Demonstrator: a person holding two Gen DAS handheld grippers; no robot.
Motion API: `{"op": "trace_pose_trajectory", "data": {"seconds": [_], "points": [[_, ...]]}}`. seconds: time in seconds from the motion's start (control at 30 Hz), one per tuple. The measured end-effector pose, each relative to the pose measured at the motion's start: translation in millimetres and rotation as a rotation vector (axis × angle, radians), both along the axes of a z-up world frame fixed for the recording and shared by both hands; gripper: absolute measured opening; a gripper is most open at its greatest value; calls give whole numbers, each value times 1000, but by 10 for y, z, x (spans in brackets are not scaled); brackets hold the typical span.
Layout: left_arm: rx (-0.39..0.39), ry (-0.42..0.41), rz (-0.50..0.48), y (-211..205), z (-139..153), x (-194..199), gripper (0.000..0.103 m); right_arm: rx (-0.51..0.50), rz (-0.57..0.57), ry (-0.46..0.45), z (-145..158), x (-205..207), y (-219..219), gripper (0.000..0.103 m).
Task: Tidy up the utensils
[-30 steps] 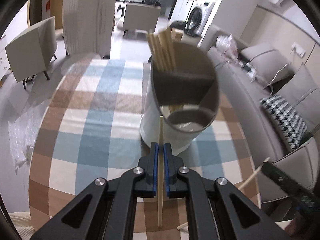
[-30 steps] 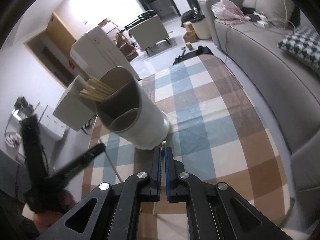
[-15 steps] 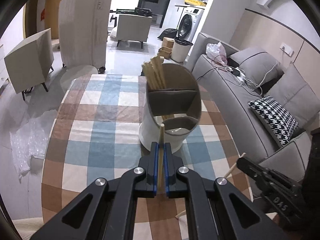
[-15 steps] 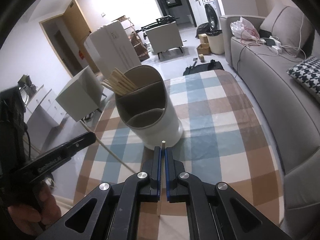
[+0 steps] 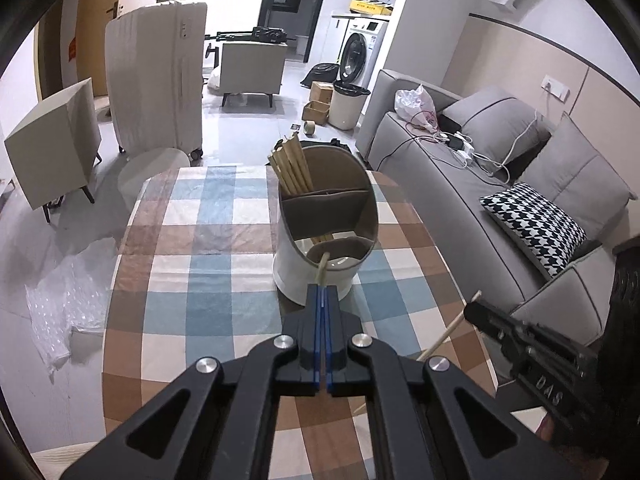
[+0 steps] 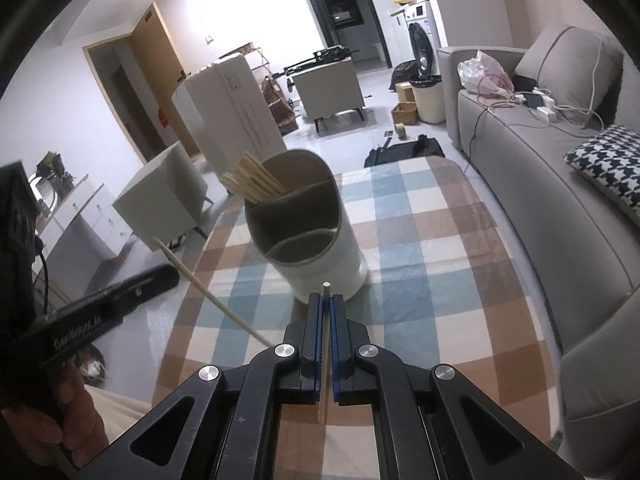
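- My left gripper (image 5: 322, 292) is clenched on a thin pale wooden chopstick (image 5: 323, 265); the stick's tip pokes out ahead of the blue pads and overlaps the near rim of the white cylindrical utensil holder (image 5: 316, 276).
- My right gripper (image 6: 326, 300) is likewise clamped on a second light wooden chopstick (image 6: 326, 289), whose blunt end stands just above the pads, in front of the holder's white wall (image 6: 348, 264).
- The holder stands upright on the round table with the blue, brown and white checked cloth (image 5: 224, 264); its brown-lined inside is split into compartments.
- A bundle of matching wooden chopsticks (image 5: 290, 168) leans in the holder's far compartment; the ends of a few more sticks show through the middle one. The nearest compartment looks bare apart from my stick's tip at its rim.
- In the left view, the right gripper sits to the right of the holder, its chopstick slanting up toward it.
- Beyond the holder's right side runs a grey sofa (image 5: 520, 208) with a black-and-white houndstooth cushion (image 5: 532, 224).
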State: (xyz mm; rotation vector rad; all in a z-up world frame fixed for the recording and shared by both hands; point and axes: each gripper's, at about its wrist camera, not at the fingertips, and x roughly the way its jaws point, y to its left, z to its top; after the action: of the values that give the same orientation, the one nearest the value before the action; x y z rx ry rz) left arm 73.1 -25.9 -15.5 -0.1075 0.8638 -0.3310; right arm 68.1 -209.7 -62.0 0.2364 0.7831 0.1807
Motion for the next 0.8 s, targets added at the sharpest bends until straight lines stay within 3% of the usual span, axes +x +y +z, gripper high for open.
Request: {"op": "trace_pose_trajectory", "data": {"seconds": [0.2, 0.27, 0.4, 0.43, 0.47, 0.5, 0.67, 0.8], "points": [[-44, 9, -19, 77, 99, -32, 0, 6, -13, -44, 203, 10, -41, 3], [-72, 52, -6, 172, 29, 17, 0, 19, -16, -47, 226, 22, -78, 3], [-37, 194, 99, 425, -390, 230, 1, 45, -20, -32, 215, 51, -172, 3], [-26, 220, 117, 446, -464, 267, 11, 52, -23, -28, 210, 75, -199, 3], [-17, 265, 145, 496, -607, 352, 29, 59, -23, -25, 210, 86, -215, 3], [-15, 295, 172, 526, -694, 416, 38, 69, -25, -23, 203, 113, -234, 3], [13, 368, 274, 547, -1058, 854, 52, 105, -31, -12, 136, 219, -289, 3], [67, 434, 272, 381, -1375, 1202, 52, 155, -52, 14, 77, 345, -360, 3]]}}
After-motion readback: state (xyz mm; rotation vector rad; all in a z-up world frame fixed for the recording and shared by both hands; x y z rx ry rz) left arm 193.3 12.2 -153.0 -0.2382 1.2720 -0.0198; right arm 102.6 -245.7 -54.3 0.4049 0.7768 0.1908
